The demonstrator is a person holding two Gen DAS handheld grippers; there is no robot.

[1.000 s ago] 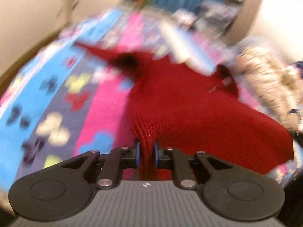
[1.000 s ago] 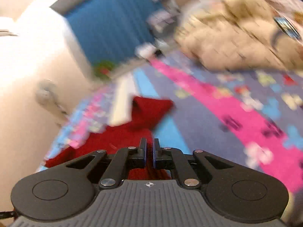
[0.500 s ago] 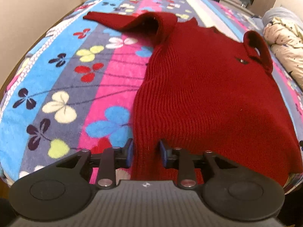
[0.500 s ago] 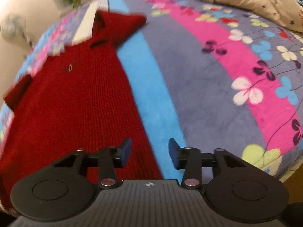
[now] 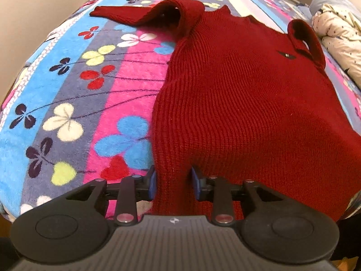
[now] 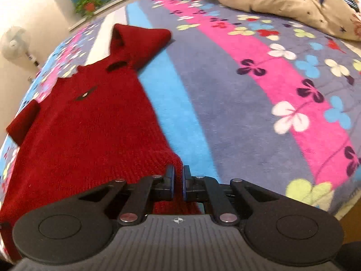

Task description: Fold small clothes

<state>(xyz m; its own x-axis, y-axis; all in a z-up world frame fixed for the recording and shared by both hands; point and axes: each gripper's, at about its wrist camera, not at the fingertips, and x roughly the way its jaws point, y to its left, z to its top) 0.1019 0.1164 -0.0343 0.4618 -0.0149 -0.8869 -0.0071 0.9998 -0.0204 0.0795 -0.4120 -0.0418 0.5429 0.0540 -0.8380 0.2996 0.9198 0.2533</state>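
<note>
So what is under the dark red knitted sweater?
The dark red knitted sweater lies spread on a striped plush blanket with clover flowers, which shows around it. The blanket's pattern directly beneath is covered, as is anything else there.

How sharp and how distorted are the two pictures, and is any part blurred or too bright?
Left wrist view: sharp, with fisheye bending of the blanket; the red sweater shows its knit clearly. Right wrist view: slightly soft, the flowers at the right smeared, the wall at top left washed out, and the fan hazy.
</note>
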